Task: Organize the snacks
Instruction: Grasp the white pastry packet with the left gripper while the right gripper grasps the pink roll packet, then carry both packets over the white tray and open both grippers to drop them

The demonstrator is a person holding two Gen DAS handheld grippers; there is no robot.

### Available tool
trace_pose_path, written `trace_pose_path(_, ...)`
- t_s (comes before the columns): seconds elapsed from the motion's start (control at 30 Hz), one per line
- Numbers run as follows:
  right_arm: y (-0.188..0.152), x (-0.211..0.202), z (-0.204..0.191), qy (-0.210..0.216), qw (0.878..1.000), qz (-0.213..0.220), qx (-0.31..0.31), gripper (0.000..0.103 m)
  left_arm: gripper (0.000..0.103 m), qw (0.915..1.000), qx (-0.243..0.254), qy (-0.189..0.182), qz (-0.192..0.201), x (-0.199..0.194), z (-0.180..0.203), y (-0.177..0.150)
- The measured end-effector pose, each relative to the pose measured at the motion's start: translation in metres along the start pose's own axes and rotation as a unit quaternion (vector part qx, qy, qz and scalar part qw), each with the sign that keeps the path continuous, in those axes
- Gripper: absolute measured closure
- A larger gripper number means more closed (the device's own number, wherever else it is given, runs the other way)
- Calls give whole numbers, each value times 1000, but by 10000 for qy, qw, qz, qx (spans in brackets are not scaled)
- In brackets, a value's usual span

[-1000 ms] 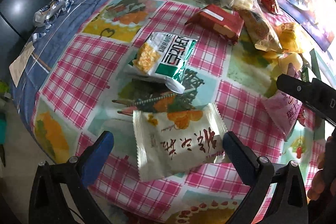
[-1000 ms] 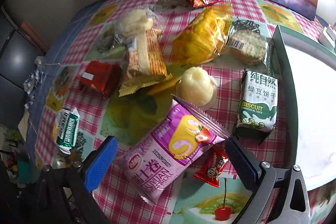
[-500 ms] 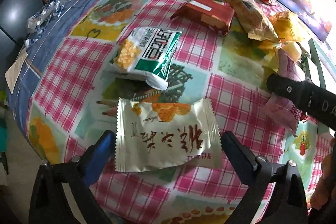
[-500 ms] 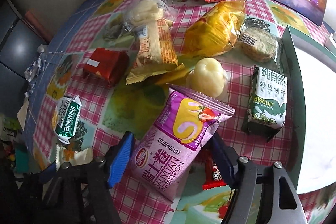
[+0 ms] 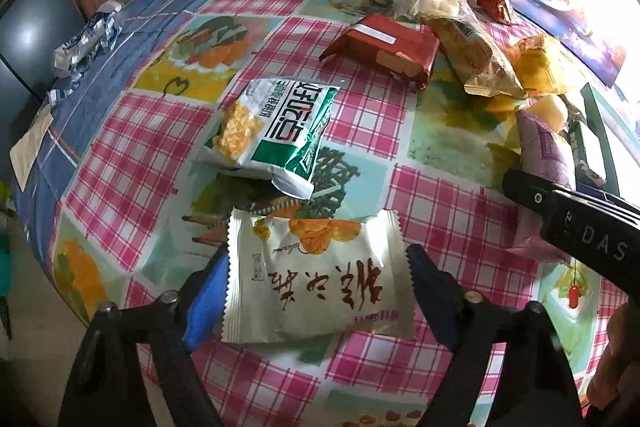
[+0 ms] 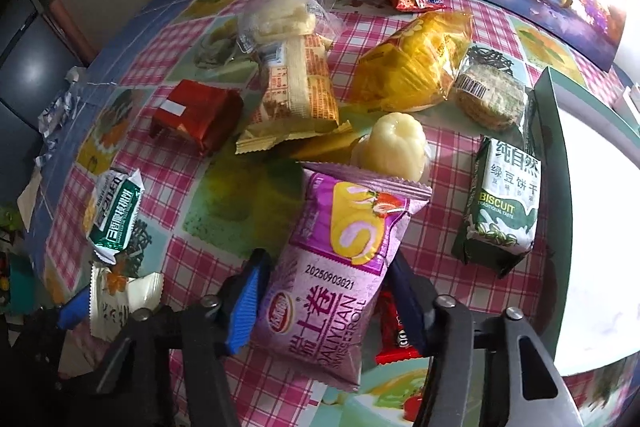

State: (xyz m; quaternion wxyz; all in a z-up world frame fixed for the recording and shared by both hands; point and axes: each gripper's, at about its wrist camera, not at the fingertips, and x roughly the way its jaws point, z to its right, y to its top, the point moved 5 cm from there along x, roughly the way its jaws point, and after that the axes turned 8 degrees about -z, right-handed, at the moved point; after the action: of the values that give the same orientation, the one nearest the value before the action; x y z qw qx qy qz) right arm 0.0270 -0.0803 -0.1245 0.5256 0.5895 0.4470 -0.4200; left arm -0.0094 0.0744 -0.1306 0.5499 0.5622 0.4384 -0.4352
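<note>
My left gripper [image 5: 316,287] is shut on a white snack packet with brown Chinese writing [image 5: 316,275], its blue pads pressing both side edges. A green and white packet [image 5: 276,131] lies just beyond it. My right gripper [image 6: 328,303] is shut on a purple Swiss roll packet [image 6: 340,263]. In the right wrist view, the left gripper and its white packet [image 6: 120,299] show at the lower left. A green biscuit packet [image 6: 504,207] lies to the right of the purple one.
More snacks lie on the checked tablecloth [image 6: 224,195]: a red packet [image 6: 196,115], an orange-printed cracker pack [image 6: 296,95], a yellow pack [image 6: 416,67], a pale jelly cup [image 6: 392,147], a small red bar [image 6: 392,331]. A green-rimmed white tray [image 6: 556,187] stands right.
Both grippers have closed: the left onto the white packet, the right onto the purple Swiss roll packet. Both cameras moved slightly closer to their packets.
</note>
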Motion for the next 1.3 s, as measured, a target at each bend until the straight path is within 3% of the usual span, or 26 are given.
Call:
trace_pose_path(0.13,-1,-4,2,43,10000,38,-5,53,30,9999,8,61,115,-8,7,1)
trace_pose_path(0.37,-2,-16,8,247,9995,188,103,56,43,9997,-50,-20,226,-12,6,0)
trace_pose_path(0.83,-10,-44,21,534,9975,402,214,56,45,9994,-234,-143,213,-22,-5,-5)
trace_pose_path(1.1,-12,-72,31,727,9938,734,410,56,45,9984,-255,-211,453,-58,-1,-1)
trace_pose_path(1.3,-6,-97,58,632,9873,1186,847,56,45,9974,-62,-275,657,-90,30,17)
